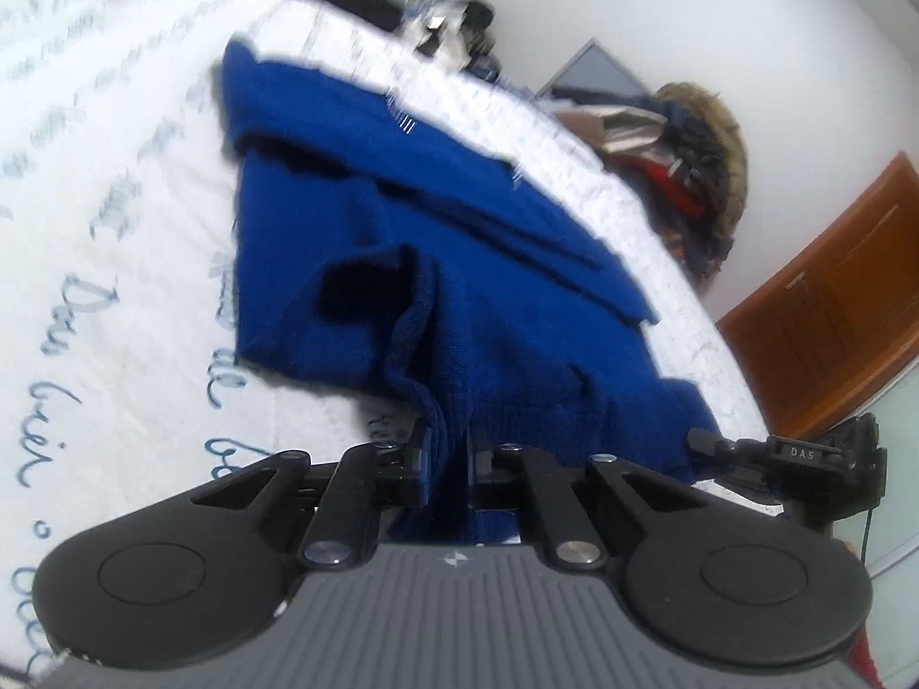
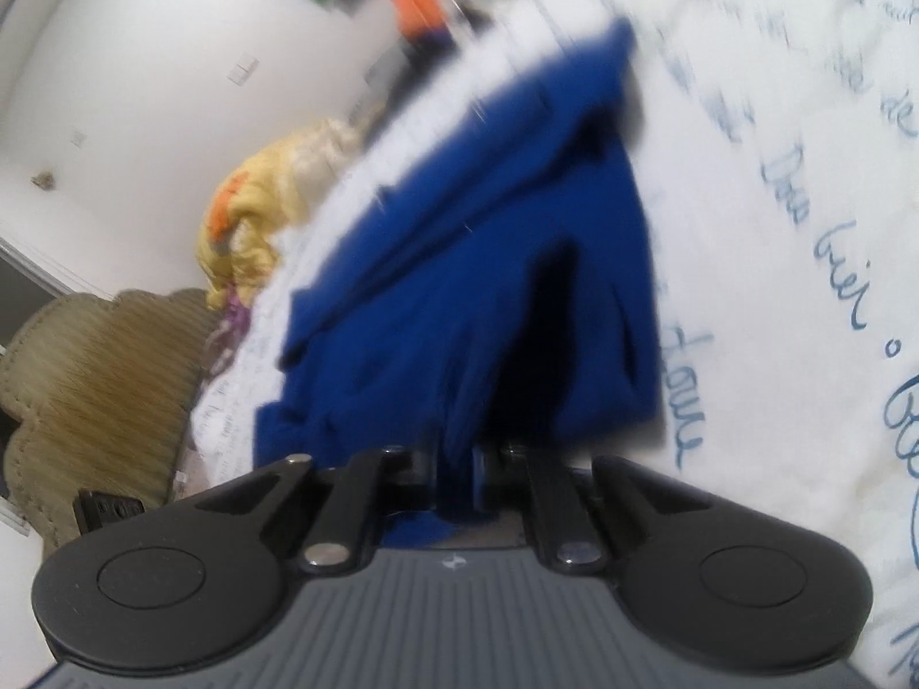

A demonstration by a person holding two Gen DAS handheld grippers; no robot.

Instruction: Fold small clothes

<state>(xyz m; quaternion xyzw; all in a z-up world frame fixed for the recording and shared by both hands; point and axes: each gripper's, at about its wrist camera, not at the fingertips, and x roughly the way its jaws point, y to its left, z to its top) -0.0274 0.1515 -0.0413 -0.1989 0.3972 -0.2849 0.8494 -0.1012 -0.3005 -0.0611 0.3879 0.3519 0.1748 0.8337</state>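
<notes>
A blue knitted sweater (image 1: pixel 402 218) lies partly folded on a white bedspread (image 1: pixel 115 172) printed with blue handwriting. My left gripper (image 1: pixel 445 448) is shut on the sweater's near edge, a ribbed hem bunched between its fingers. The other gripper shows at the right edge of the left wrist view, its black body (image 1: pixel 804 459) beside the cloth. In the right wrist view the same blue sweater (image 2: pixel 488 264) spreads ahead, blurred. My right gripper (image 2: pixel 454 471) is shut on a pinch of that fabric at its near edge.
A pile of clothes with a fur-trimmed hood (image 1: pixel 689 161) lies past the bed's far side, beside a brown wooden door (image 1: pixel 833 298). In the right wrist view a yellow bundle (image 2: pixel 258 195) and a tan quilted cushion (image 2: pixel 103 390) sit left of the bed. White walls stand behind.
</notes>
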